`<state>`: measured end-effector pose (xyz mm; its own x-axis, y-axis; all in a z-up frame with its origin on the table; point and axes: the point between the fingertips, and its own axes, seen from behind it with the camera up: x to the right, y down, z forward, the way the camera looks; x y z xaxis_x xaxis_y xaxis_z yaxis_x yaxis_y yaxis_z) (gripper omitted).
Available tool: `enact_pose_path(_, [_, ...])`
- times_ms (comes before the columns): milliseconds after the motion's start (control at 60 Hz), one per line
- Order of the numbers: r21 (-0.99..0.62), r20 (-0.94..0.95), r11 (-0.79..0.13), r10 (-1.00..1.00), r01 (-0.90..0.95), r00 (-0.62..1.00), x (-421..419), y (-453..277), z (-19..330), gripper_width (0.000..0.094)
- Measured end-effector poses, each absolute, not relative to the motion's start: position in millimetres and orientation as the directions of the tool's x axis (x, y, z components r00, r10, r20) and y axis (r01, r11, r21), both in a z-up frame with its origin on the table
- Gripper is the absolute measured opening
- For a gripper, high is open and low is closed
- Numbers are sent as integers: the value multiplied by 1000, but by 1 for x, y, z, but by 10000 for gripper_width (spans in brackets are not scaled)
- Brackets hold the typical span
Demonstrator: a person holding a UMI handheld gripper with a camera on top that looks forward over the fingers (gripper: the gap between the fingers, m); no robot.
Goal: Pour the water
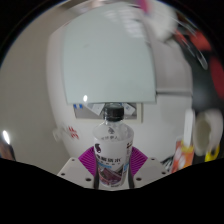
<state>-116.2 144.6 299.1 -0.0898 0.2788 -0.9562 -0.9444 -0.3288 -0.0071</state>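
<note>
I see a large pale whiteboard [108, 55] filling the wall ahead. Below it, nearer me, a clear water bottle [113, 150] with a black cap and white label stands upright between my gripper [112, 168] fingers; both purple pads [88, 160] press its sides, clenched on it.

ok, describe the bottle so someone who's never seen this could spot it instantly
Start at the big pale board on the wall ahead, then drop straight down toward the gripper. The bottle stands upright between the two fingers: clear plastic, dark cap, white label with dark print. Nothing else nearby is see-through or that close.
</note>
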Motion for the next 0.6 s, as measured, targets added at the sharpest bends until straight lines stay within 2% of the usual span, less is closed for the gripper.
enact_pose_path(117, [-490, -846, -149, 320, -859, 427, -67, 147, 323, 377])
enact_pose_path(200, [-769, -627, -28, 233, -639, 743, -18, 151, 319, 375])
enact_pose_path(283, [-928, -369, 6, 129, -373, 920, 36, 145, 294, 380])
enact_pose_path(417, [-994, -31, -108, 9, -30, 999, 69, 166, 226, 375])
enact_pose_path(433, [-993, -10, -119, 19, -8, 1000, 84, 162, 208, 374])
enact_pose_path(600, [-960, 90, -262, 41, 98, 995, 72, 174, 122, 373])
